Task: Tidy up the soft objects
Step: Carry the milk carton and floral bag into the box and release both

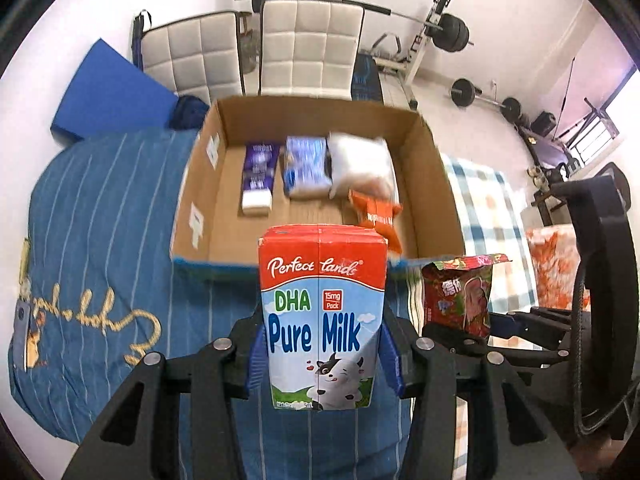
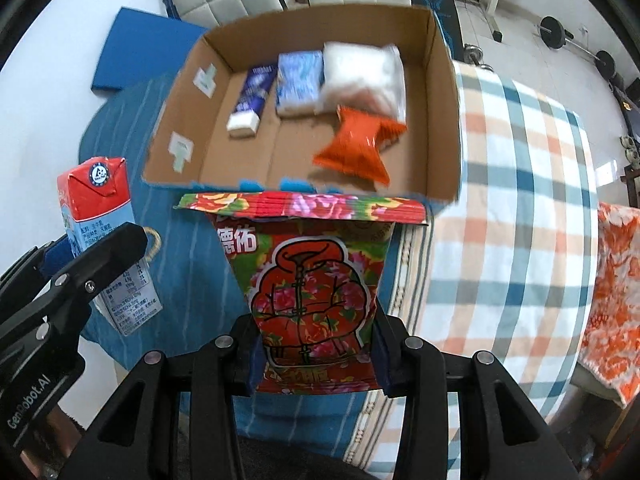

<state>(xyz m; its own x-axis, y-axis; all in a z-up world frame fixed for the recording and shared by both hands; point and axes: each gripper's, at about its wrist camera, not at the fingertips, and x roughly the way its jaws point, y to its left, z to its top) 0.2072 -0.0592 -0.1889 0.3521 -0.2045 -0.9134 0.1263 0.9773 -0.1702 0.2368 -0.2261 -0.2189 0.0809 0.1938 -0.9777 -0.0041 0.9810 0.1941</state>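
My left gripper (image 1: 322, 356) is shut on a red and blue "Pure Milk" carton (image 1: 322, 312), held upright in front of an open cardboard box (image 1: 192, 200). My right gripper (image 2: 318, 356) is shut on a red floral packet (image 2: 312, 280), held upright before the same box (image 2: 440, 120). The carton also shows at the left of the right wrist view (image 2: 100, 232), and the packet at the right of the left wrist view (image 1: 460, 296). In the box lie a purple pack (image 1: 258, 176), a blue pack (image 1: 306, 164), a white pack (image 1: 360, 160) and an orange packet (image 1: 378, 216).
The box sits on a bed with a blue striped quilt (image 1: 100, 220) and a plaid sheet (image 2: 512, 200). An orange floral cloth (image 2: 616, 280) lies at the right. A blue mat (image 1: 108, 92), two white chairs (image 1: 308, 48) and a barbell rack (image 1: 436, 28) stand behind.
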